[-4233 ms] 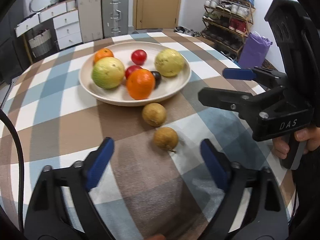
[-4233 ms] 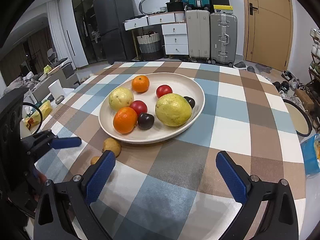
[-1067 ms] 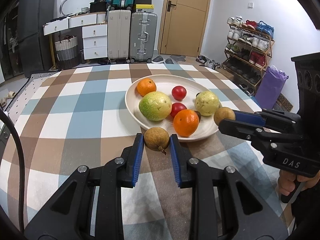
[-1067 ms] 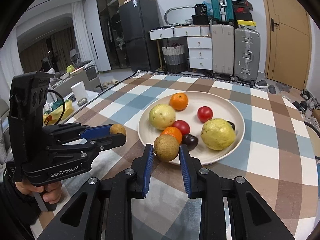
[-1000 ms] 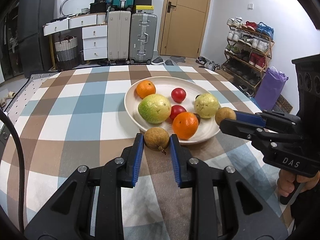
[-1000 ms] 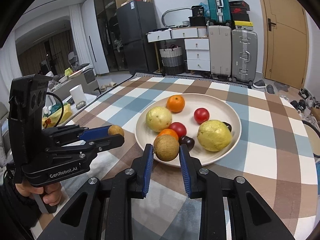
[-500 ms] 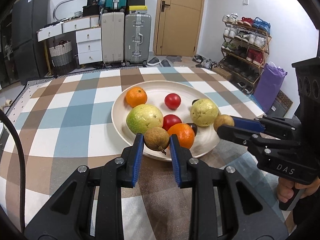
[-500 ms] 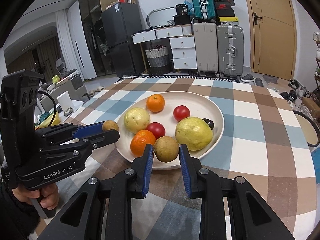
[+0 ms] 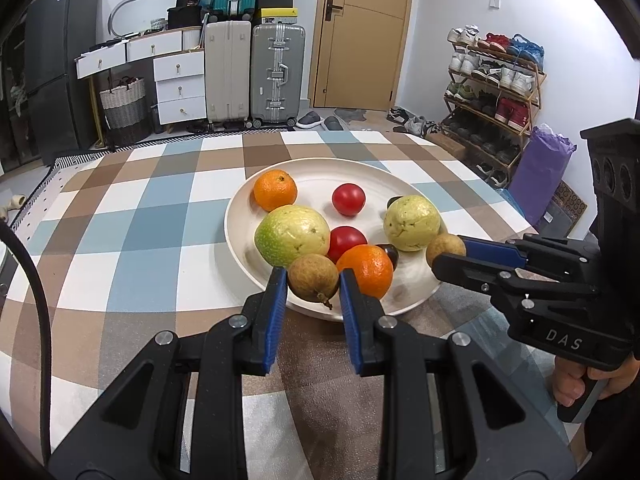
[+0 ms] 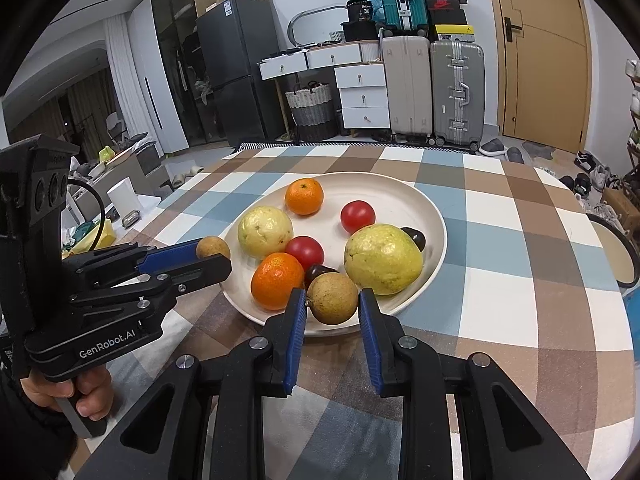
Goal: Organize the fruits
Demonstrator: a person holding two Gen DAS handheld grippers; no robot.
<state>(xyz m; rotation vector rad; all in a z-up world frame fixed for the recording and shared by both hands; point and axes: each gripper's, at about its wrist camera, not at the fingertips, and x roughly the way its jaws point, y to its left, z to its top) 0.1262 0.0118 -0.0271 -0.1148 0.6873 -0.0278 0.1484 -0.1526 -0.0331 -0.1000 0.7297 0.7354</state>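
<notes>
A cream plate (image 9: 404, 300) (image 10: 432, 208) on the checked table holds two oranges (image 9: 366, 270), two red tomatoes (image 9: 348, 199), two green-yellow guavas (image 9: 292, 236) and a dark plum. My left gripper (image 9: 313, 280) is shut on a brown round fruit (image 9: 313, 278), held above the plate's near rim. My right gripper (image 10: 332, 300) is shut on a second brown round fruit (image 10: 332, 298), also above the near rim. Each gripper shows in the other's view, the right one (image 9: 444, 254) and the left one (image 10: 216, 254).
The checked tablecloth (image 9: 140, 216) covers a round table. Suitcases (image 9: 276, 68), white drawers and a basket stand beyond the far edge. A shoe rack (image 9: 492, 92) and a purple bag (image 9: 540, 176) are to the right.
Both grippers closed on the two brown fruits from the table, lifted them and carried them forward to above the plate's near rim.
</notes>
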